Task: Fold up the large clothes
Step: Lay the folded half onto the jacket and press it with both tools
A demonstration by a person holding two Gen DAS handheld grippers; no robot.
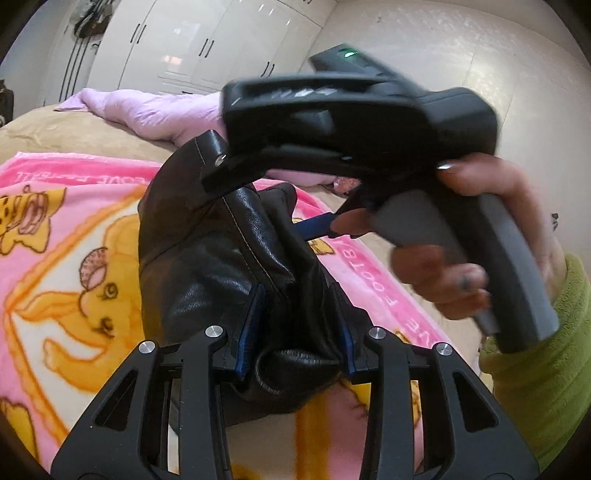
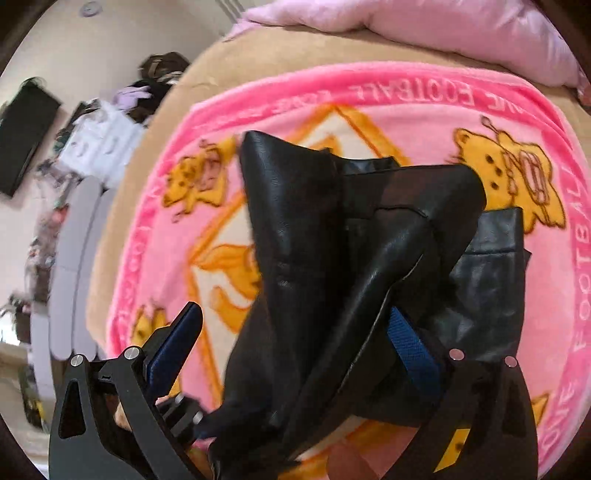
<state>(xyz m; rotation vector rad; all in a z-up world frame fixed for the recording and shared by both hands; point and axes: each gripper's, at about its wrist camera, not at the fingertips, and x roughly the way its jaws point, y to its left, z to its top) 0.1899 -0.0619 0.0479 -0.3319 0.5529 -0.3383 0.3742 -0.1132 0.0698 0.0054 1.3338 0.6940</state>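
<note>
Black leather garment (image 1: 221, 258), glossy and stitched, bunched and lifted off the pink cartoon-print fleece blanket (image 1: 55, 229) on the bed. Left tongs (image 1: 295, 332) clamped on a thick fold of it, blue pads pressing both sides. Right tongs (image 2: 299, 332) spread wide, gripping nothing; leather drapes loosely between the jaws, touching the right-hand blue pad (image 2: 410, 347) at most. Person's hand (image 1: 480, 258) with green sleeve holds the right tool, blurred.

Risks: leather is slick and heavy, so the single left clamp may slip and drop the bundle in a heap. Right tongs could close on several layers at once and lock in a crooked fold. Dragging may ruck the blanket. Pink quilt (image 2: 406, 33) lies well apart at the bed's far edge.
</note>
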